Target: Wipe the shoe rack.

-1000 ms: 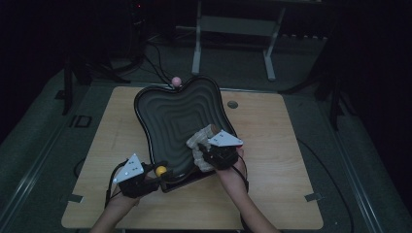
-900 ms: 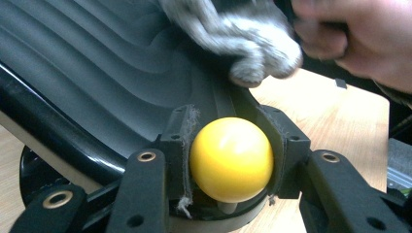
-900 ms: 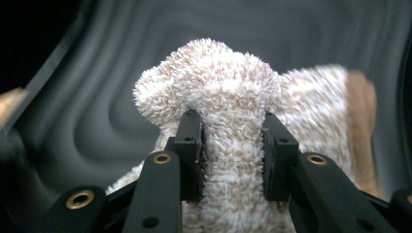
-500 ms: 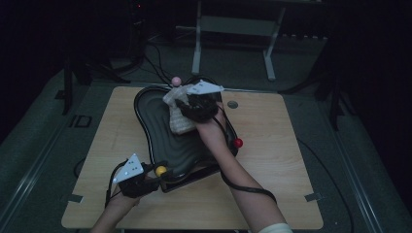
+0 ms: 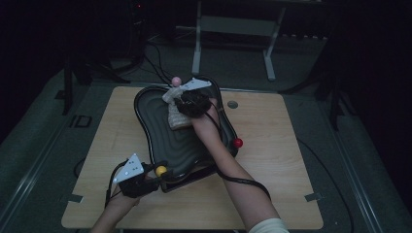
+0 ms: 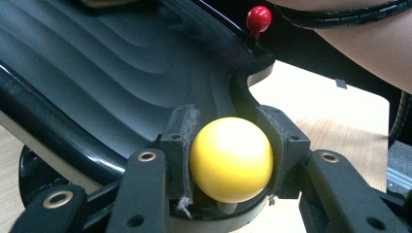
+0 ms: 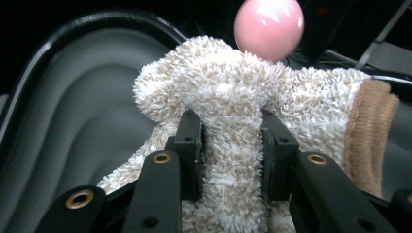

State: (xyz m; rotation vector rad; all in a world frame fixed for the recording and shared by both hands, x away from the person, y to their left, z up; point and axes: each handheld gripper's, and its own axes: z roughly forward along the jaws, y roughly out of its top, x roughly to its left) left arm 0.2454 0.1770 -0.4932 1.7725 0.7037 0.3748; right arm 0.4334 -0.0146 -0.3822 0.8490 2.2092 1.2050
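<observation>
Left gripper (image 6: 231,160) clamps the glossy yellow ball knob (image 6: 231,159) on the rippled black tray (image 6: 97,63); right gripper (image 7: 232,131) pinches a fuzzy cream sock (image 7: 233,97) (tan ribbed cuff).

Tray (image 5: 150,121): black, glossy rim, dark grey bed with a pattern of wavy concentric ridges
Knobs on the tray's rim: yellow ball (image 6: 231,159) at 7 o'clock, red ball (image 5: 237,142) at 4 o'clock, pink ball (image 7: 268,28) at 12 o'clock
Fuzzy sock (image 7: 228,121): cream-white flecked with beige, tan ribbed cuff
Table (image 5: 282,170): pale wood grain
Left gripper (image 5: 145,178), right gripper (image 7: 232,133): black jaws, brass-coloured rivets; grey plate with white dots
</observation>
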